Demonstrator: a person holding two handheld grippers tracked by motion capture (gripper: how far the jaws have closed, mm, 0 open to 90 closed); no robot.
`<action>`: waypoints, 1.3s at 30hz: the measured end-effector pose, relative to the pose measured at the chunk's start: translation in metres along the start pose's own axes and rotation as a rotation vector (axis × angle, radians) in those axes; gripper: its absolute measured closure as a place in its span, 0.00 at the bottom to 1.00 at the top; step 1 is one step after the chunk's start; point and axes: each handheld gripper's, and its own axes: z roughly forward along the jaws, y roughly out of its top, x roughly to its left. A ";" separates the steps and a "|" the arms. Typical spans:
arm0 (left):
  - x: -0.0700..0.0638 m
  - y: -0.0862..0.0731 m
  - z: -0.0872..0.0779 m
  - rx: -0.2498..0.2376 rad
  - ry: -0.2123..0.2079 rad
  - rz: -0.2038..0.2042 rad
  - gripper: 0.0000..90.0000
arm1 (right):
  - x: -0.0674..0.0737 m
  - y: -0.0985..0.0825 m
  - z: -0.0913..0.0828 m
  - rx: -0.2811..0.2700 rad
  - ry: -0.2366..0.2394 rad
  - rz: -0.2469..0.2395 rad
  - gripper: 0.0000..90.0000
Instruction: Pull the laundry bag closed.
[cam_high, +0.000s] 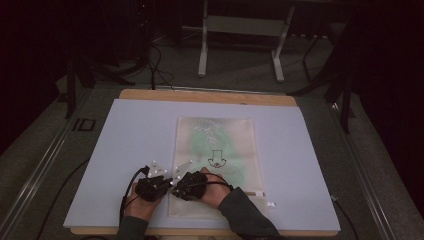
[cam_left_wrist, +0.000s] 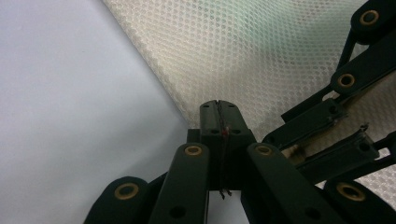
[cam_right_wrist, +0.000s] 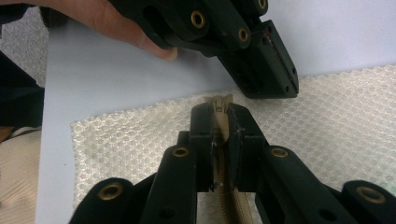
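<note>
A white mesh bag (cam_high: 217, 165) with a green print lies flat on the pale blue mat (cam_high: 125, 150), its near left corner under both grippers. The right gripper (cam_right_wrist: 223, 116) has its jaws pressed together on the bag's beige zipper tape (cam_right_wrist: 220, 103), which runs up between them. The left gripper (cam_left_wrist: 218, 112) sits at the mesh edge just beside it with jaws fully closed, apparently pinching only a thin thread or edge of the mesh, though this is hard to make out.
</note>
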 end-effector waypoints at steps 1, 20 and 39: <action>0.000 0.000 0.000 0.000 0.000 -0.001 0.99 | 0.000 0.000 0.000 0.001 0.001 0.000 0.91; 0.001 0.000 0.000 0.005 -0.004 -0.009 0.99 | -0.004 -0.004 -0.008 0.031 0.001 0.000 0.92; 0.000 0.000 0.000 0.002 0.003 -0.010 0.99 | 0.000 -0.012 -0.013 0.058 -0.021 -0.029 0.92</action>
